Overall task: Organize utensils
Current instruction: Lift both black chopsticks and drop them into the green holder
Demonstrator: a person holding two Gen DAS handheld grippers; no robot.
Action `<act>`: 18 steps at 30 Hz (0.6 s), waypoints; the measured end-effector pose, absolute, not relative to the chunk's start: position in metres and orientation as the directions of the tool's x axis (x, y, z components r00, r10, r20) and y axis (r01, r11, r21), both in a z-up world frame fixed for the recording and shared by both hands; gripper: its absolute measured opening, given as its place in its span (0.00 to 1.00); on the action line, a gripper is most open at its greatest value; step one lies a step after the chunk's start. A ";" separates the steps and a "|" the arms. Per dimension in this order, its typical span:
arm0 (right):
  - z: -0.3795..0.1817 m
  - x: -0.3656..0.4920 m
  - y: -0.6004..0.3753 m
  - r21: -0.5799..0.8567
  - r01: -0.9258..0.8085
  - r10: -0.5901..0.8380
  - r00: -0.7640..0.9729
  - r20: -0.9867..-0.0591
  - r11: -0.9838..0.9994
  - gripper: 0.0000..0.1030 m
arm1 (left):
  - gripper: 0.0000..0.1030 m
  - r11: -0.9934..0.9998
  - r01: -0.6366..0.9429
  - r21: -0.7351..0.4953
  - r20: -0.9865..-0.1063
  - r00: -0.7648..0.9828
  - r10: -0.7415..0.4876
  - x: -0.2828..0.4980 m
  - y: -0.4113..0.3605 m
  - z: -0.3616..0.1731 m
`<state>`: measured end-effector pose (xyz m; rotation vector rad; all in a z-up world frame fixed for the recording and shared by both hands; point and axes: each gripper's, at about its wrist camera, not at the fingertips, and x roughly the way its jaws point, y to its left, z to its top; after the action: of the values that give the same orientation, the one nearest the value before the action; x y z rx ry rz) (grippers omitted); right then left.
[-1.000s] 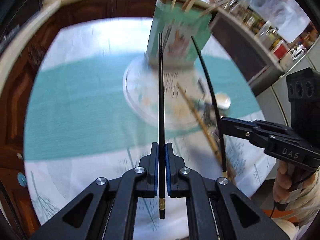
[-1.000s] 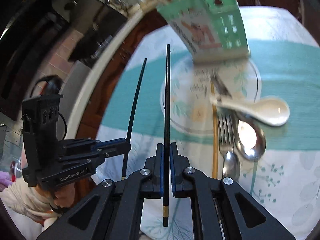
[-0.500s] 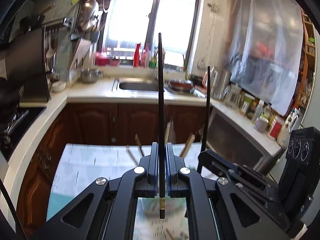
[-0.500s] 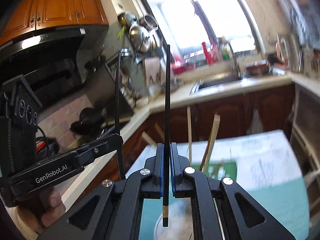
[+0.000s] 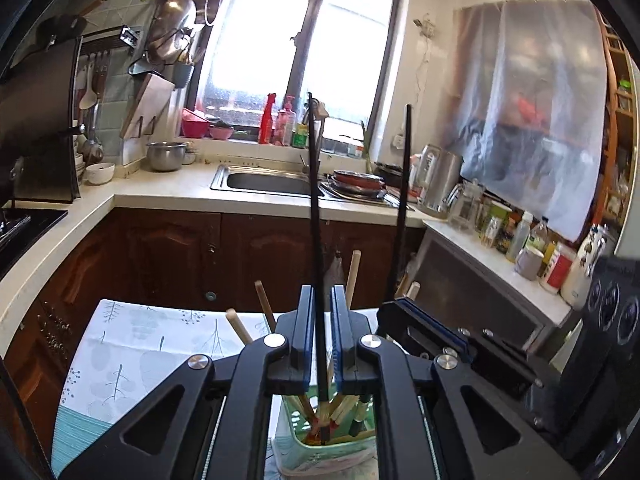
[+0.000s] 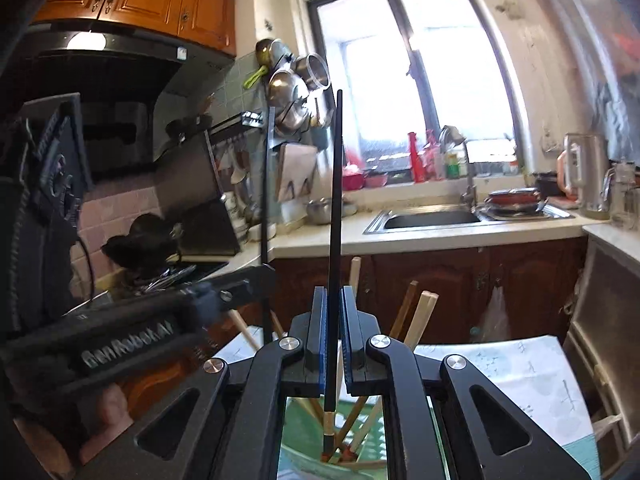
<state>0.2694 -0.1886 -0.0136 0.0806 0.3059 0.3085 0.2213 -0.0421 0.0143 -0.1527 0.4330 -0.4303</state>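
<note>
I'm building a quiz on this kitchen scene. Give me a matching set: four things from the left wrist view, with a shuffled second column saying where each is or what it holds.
Things:
1. green holder
2. sink
3. red bottle
4. pans

Places or states:
A. set into the counter
B. hanging on the wall
C. holds wooden chopsticks
D. standing on the windowsill

Pairs: 1-C, 2-A, 3-D, 4-B

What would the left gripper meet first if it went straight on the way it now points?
Probably the wooden chopsticks in the green holder, though depth is unclear; beyond them, the cabinet doors. The left gripper's jaws have just been opening, the black chopstick between them.
</note>
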 end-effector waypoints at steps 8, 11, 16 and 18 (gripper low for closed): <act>-0.030 0.247 -0.193 0.102 -0.285 0.303 0.902 -0.309 0.953 0.14 | 0.19 0.909 0.339 -0.241 -0.427 0.804 -0.413 0.212 -0.033 0.009; -0.021 0.212 -0.194 0.100 -0.296 0.312 0.899 -0.308 0.950 0.14 | 0.19 0.909 0.336 -0.247 -0.450 0.791 -0.414 0.201 -0.028 0.015; -0.005 0.163 -0.198 0.133 -0.295 0.323 0.878 -0.353 0.946 0.14 | 0.20 0.915 0.335 -0.226 -0.525 0.749 -0.404 0.175 -0.025 0.020; -0.002 0.144 -0.199 0.149 -0.301 0.336 0.859 -0.387 0.942 0.14 | 0.25 0.910 0.348 -0.224 -0.559 0.720 -0.413 0.160 -0.024 0.018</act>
<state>0.1438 -0.1995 -0.0022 0.0838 0.4215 0.3350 0.1595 -0.0239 0.0179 -0.1059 0.6422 -0.4212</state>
